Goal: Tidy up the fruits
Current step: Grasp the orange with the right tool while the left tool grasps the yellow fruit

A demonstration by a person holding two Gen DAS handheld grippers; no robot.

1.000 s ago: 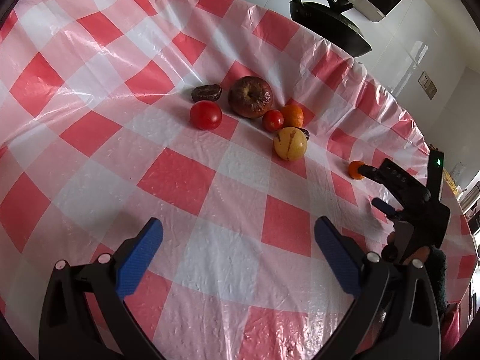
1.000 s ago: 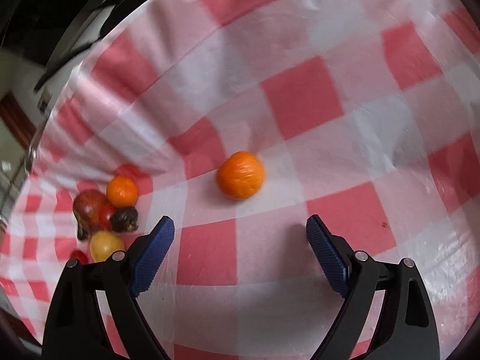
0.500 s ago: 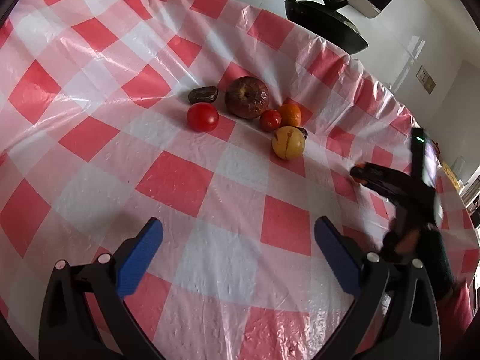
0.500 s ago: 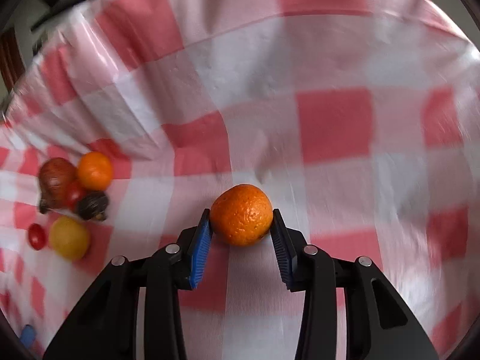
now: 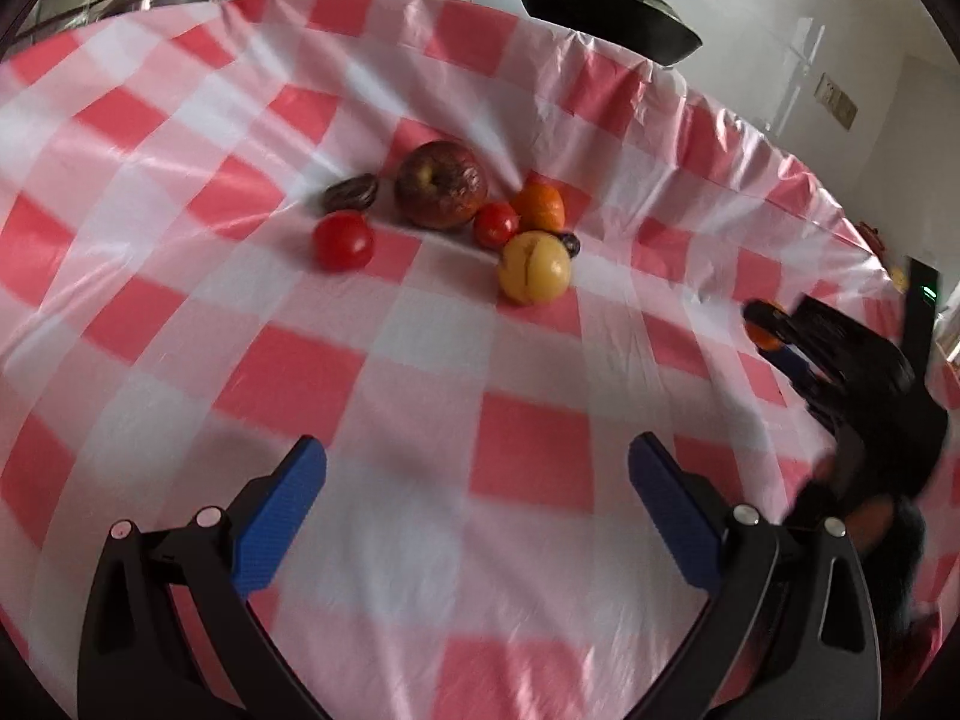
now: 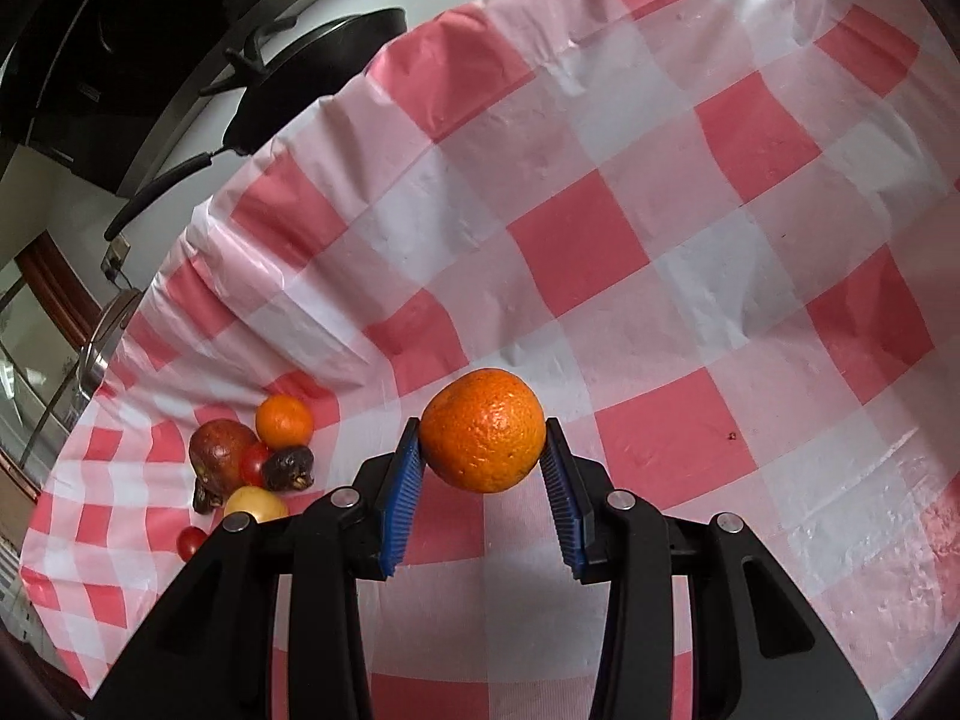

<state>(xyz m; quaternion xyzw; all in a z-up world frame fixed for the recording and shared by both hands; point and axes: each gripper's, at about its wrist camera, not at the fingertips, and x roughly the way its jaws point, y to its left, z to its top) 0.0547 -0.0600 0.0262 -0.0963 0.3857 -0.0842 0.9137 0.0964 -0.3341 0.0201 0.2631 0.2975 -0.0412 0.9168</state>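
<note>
Since a moment ago the right tool (image 6: 483, 450) has closed its jaws around the orange (image 6: 483, 429), which then lay loose on the cloth ahead of wide-open fingers; the fruit is now pinched between the two blue pads (image 6: 401, 501) and appears raised clear of the cloth. The left tool (image 5: 477, 501) hangs wide open above bare checks with nothing between its blue pads. Both are over a bench covered by a red and white checked plastic cloth (image 6: 660, 240). In the left wrist view the right tool shows as a blurred black shape at the right edge, with a sliver of orange at its tip. Farther across the cloth lies a cluster of fruit: a large brownish-red apple (image 5: 442, 192), a dark wrinkled fruit (image 5: 351, 193) just beside it on the left, a red tomato (image 5: 342, 240) in front, a smaller tomato (image 5: 495, 224) touching the apple, a small orange fruit (image 5: 540, 207) behind that, and a yellow round fruit (image 5: 534, 267) nearest the camera with another dark fruit (image 5: 570, 243) peeping out behind it. Beyond the bench edge a black frying pan (image 5: 606, 12) sits by a pale wall.
</note>
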